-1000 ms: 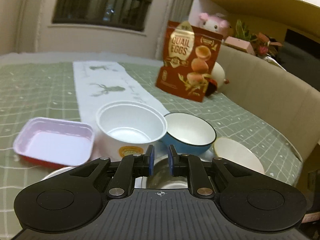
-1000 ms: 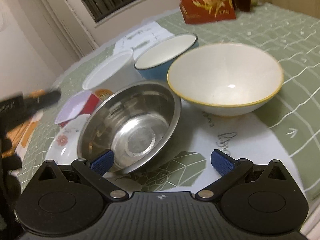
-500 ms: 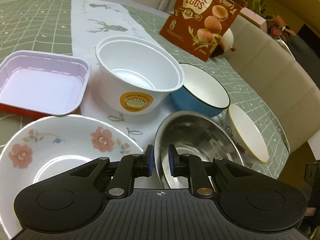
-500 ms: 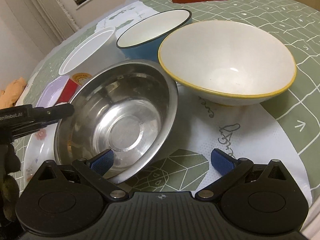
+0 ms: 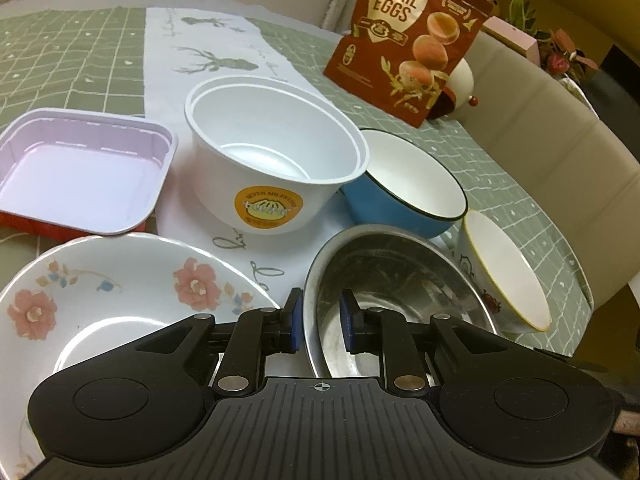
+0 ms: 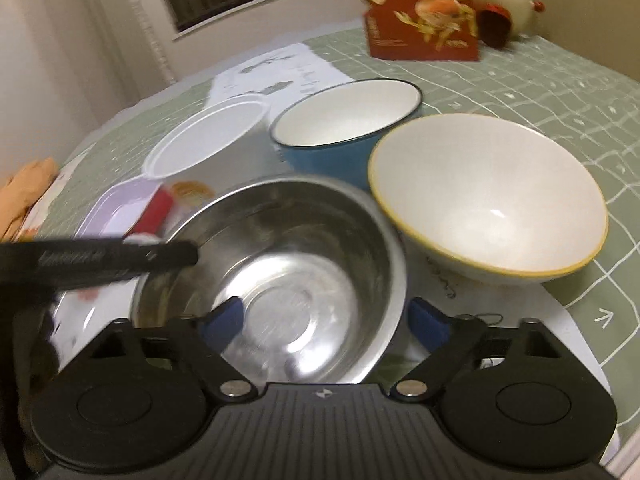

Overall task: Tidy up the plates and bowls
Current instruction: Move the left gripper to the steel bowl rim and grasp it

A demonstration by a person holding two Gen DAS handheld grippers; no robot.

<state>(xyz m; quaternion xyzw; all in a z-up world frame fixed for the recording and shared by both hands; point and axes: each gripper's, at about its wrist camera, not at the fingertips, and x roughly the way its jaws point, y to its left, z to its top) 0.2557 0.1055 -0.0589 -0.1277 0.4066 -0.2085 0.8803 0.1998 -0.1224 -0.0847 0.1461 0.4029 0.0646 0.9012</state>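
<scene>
Steel bowl point(image 5: 400, 296) sits low and central, its near-left rim running straight up between the left gripper point(image 5: 319, 322) pads; the jaws are only slightly apart and opening, rim in the gap, no visible pinch. From the right wrist view, the right gripper point(image 6: 324, 320) straddles the bowl's near-right wall: one blue pad over the basin, the other outside the rim, jaws wide and closing, pads not yet on metal as far as the blur allows. Floral plate point(image 5: 100, 300) lies just left of the left jaws, seemingly tucked under the bowl's edge. Yellow-rimmed bowl point(image 6: 488, 196) is just right of the right jaws, close to the steel rim; blue enamel bowl point(image 6: 348, 128) and white plastic tub point(image 5: 276, 156) stand beyond. Judgement: the step looks like a hand-over or re-grip of the steel bowl. Best to seat the right pads squarely across the thin wall, deep enough not to slip on polished steel, before the left lets go fully; lift straight to avoid clipping the yellow-rimmed bowl or dragging the plate.
</scene>
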